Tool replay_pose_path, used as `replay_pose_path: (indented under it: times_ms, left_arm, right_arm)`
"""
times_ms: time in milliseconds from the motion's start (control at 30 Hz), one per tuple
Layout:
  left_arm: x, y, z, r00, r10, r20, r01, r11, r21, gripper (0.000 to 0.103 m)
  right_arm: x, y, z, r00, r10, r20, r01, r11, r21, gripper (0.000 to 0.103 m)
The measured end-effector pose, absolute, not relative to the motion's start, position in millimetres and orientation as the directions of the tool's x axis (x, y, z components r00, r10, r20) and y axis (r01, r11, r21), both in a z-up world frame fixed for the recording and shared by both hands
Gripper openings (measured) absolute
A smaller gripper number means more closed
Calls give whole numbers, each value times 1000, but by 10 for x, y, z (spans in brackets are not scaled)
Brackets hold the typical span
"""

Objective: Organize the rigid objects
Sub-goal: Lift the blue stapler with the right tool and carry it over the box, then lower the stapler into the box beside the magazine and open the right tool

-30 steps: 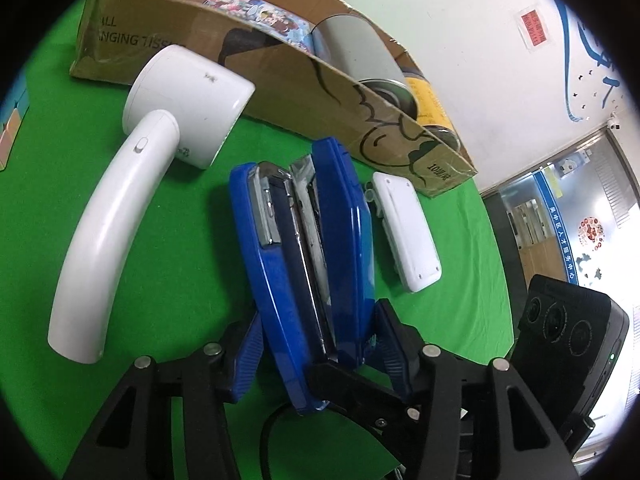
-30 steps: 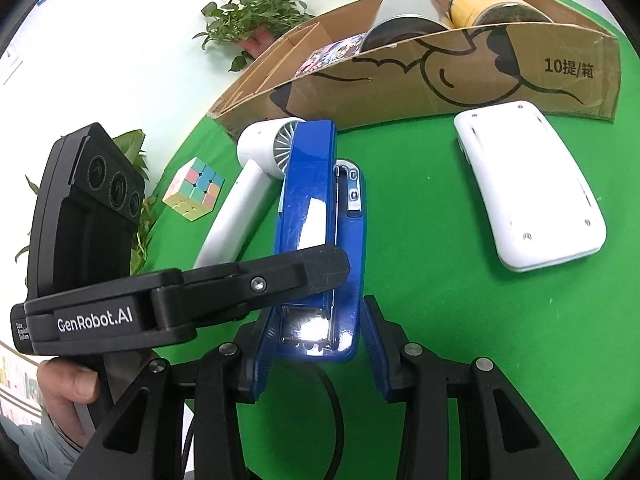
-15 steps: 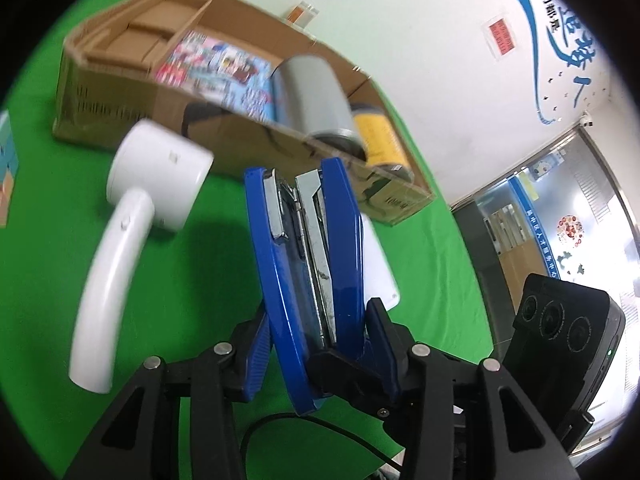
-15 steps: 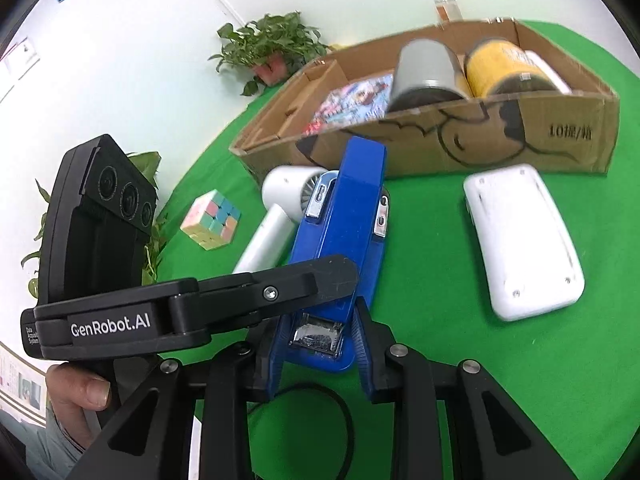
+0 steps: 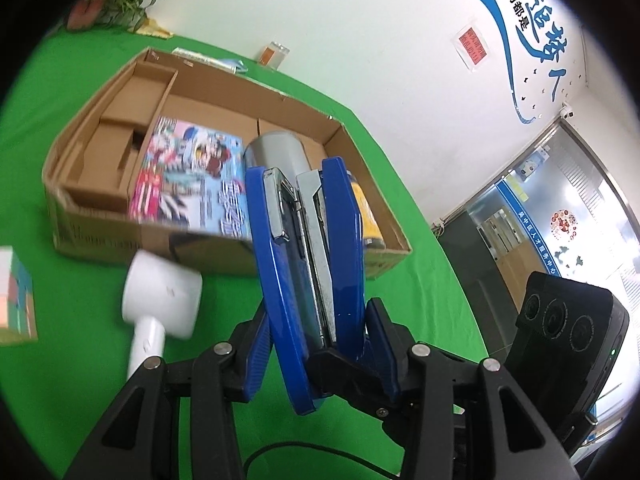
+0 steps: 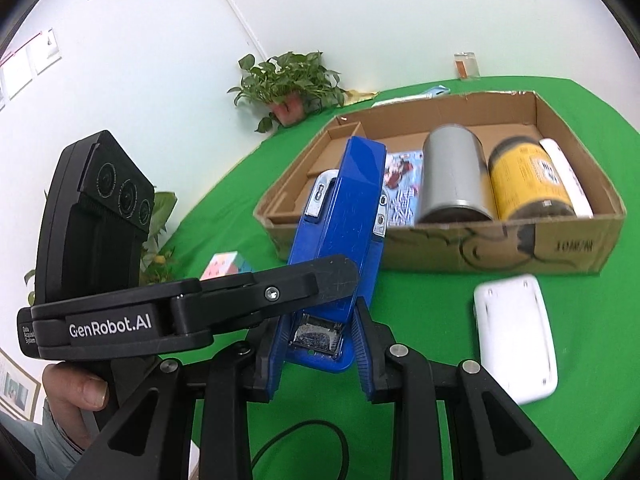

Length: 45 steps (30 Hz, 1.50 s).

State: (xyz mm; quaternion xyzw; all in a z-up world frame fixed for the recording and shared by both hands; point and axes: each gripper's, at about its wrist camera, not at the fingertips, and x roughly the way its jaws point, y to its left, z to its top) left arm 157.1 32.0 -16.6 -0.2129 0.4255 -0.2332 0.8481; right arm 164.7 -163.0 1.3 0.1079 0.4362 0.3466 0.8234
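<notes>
A large blue stapler (image 5: 308, 256) is held in the air by both grippers. My left gripper (image 5: 316, 344) is shut on its rear end from the sides. My right gripper (image 6: 318, 340) is shut on the same stapler (image 6: 340, 232), and the left gripper's black finger (image 6: 256, 300) crosses in front of it. The stapler hangs in front of an open cardboard box (image 5: 100, 232) that holds a colourful booklet (image 5: 188, 176), a grey can (image 6: 452, 172) and a yellow can (image 6: 528, 180).
A white hair dryer (image 5: 160, 304) lies on the green table in front of the box. A white flat device (image 6: 516, 332) lies at the right. A pastel cube (image 6: 224, 266) sits at the left. A potted plant (image 6: 288, 84) stands at the back.
Both grippers have lifted the stapler off the table and carried it up towards the box. The hair dryer and the white device stayed on the table.
</notes>
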Motion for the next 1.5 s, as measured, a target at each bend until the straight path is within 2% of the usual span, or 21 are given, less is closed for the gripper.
replay_pose_path:
  times_ms: [500,800,933,1100,1200,1500]
  left_arm:
    - [2417,761,-90,533,-573,-623,194,799,-568,44]
    - [2770,918,-395,482,-560,-674,122,804,-581,44]
    - [2864,947,-610,424,-527,-736,62,828,-557,44]
    - [2801,944,-561,431,-505,-748,69,844,-531,43]
    - [2722,987,-453,476,-465,-746,74,867,-493,48]
    - [2464,1104,-238,566,-396,-724,77,899,-432,48]
  right_arm:
    - [2629,-1010,77,375,666,-645,-500,731,465,28]
    - [3118,-747,-270,310,669,-676,-451,729,515,28]
    - [3203,-698,-548,276,675,-684,-404,727,555,29]
    - [3204,-629,-674,266,665,-698,-390,737,553,33]
    - [3209,-641,-698,256,668,-699,-389,733,558,33]
    - [3165,-557,-588,303,638,-709,-446,752,486,33]
